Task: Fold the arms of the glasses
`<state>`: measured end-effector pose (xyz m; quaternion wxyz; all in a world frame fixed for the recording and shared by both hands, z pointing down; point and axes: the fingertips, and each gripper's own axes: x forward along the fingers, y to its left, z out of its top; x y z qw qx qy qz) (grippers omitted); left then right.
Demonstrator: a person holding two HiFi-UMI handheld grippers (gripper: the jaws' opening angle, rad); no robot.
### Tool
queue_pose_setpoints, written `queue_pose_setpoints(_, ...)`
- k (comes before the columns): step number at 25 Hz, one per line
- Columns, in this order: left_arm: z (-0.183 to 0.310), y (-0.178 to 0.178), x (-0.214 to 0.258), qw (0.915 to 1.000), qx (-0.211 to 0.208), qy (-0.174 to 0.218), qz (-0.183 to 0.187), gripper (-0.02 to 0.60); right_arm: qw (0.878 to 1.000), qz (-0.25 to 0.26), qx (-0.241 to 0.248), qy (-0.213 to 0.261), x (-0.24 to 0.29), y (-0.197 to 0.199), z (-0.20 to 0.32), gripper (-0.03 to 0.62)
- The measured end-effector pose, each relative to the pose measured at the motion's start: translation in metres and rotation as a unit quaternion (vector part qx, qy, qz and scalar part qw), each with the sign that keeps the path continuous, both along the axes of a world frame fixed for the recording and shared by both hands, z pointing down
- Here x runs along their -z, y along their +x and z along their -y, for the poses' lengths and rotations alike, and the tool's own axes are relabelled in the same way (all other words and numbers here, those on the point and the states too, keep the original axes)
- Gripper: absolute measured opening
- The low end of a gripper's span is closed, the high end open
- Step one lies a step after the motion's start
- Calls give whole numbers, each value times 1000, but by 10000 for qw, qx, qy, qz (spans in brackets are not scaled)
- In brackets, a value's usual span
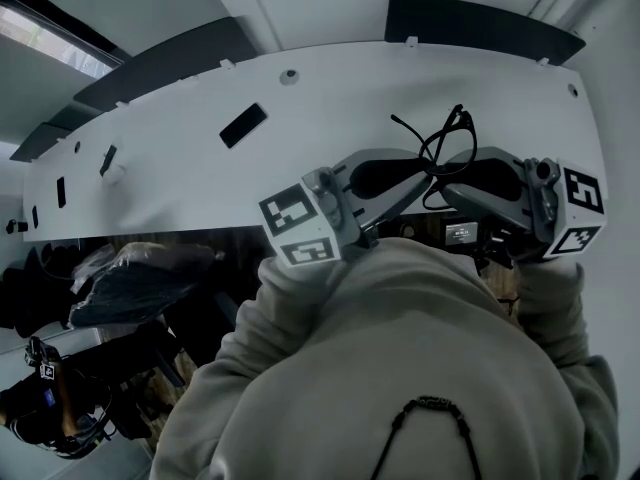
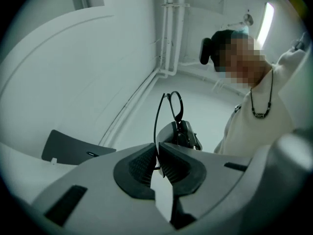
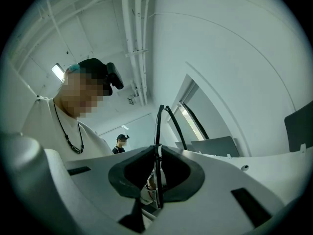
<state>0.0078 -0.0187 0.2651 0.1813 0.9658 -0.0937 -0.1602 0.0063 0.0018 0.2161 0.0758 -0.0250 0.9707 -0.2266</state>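
The person wore a loose, pale beige sweatshirt (image 1: 400,358) with long sleeves (image 1: 292,286) and a black beaded neck cord (image 1: 428,404). A small black head-mounted camera (image 3: 115,76) sat against a dark cap (image 3: 90,63). The left gripper (image 2: 159,142) and the right gripper (image 3: 157,148) were grey moulded shells with black textured pads (image 2: 142,165), each bearing a white cube with black square markers (image 1: 300,225).

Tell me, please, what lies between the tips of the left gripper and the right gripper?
Only the glasses. In the head view, the left gripper and the right gripper meet tip to tip above the white table, and each is shut on the thin black frame.
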Motion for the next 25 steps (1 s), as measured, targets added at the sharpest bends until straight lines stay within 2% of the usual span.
queue_pose_setpoints(3,-2,1,1,9994,-175,-177,-259,20,10000,26,11,20,1,2,-1,60)
queue_pose_setpoints(13,-11,-4,7,9952,-555,-322,-737,20,9999,132,27,75,5,-3,-1,60)
queue_pose_setpoints(20,-19,2,9,9927,-747,-292,-896,20,9998,136,48,135,5,3,-3,60)
queue_pose_setpoints(25,-20,3,7,9923,-818,-307,-880,20,9998,171,47,104,4,5,-2,60)
